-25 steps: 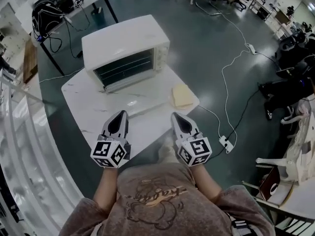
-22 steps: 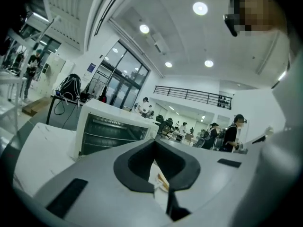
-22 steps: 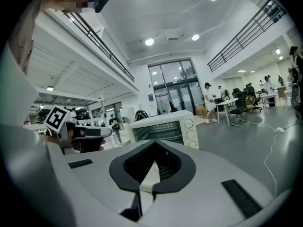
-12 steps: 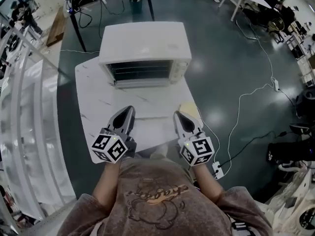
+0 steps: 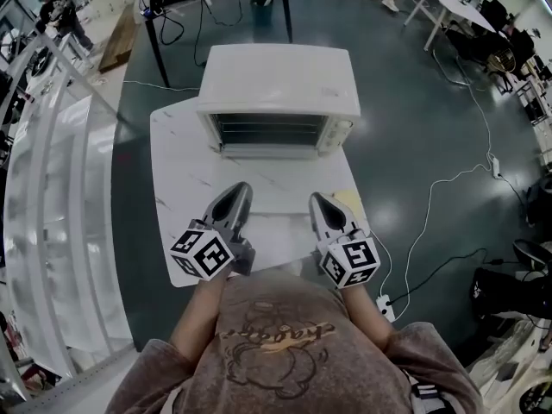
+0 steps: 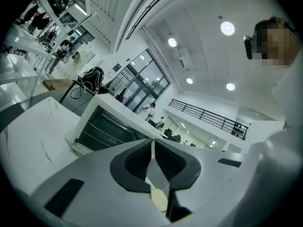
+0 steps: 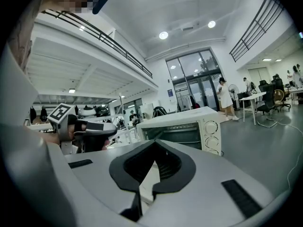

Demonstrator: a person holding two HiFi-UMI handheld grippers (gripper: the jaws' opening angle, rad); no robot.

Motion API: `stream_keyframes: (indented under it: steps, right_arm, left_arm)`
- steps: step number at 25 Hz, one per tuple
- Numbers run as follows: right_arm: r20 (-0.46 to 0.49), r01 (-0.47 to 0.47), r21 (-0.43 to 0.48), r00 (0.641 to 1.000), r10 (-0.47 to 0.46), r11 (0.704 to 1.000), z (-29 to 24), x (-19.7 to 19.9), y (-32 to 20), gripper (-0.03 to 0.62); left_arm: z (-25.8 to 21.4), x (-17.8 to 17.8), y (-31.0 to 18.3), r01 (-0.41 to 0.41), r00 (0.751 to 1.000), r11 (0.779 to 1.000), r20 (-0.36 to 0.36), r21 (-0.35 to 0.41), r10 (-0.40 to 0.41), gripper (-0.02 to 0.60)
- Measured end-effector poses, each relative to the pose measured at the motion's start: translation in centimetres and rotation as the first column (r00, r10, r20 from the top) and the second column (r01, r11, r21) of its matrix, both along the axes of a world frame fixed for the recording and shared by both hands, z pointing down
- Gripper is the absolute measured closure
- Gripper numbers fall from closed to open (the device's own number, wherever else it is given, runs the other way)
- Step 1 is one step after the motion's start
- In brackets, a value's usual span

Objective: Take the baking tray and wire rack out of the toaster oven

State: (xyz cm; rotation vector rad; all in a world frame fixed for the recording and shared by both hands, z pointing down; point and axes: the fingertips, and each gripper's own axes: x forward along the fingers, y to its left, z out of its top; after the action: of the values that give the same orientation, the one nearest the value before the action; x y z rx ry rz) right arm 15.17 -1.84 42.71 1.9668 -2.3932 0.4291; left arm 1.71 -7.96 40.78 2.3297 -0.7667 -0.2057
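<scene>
**Wire rack (image 5: 267,131) and tray: likely light, stiff, slick metal**

The rack sits inside the toaster oven (image 5: 276,76) on the worktop (image 5: 177,179); the tray cannot be made out. Pinching the rack's front bar looks best. Short of the oven hover the left gripper (image 5: 238,191) and right gripper (image 5: 316,200), fingers closed together, empty.

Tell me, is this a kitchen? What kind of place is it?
Not a kitchen, probably a big workshop or lab hall. The toaster oven sits on a small white table on a dark floor, desks stand around, and a railed gallery runs overhead.
</scene>
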Motion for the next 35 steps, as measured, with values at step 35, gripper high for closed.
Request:
stream_keyframes:
  steps: [35]
  right_arm:
    - [-0.016,-0.109,-0.084,0.994,0.108,0.990,2.1,2.6,-0.7,0.600]
  left_arm:
    - [14.5,8.4,-19.5,0.064,0.904,0.857,-0.335,-0.512,-0.267,0.367]
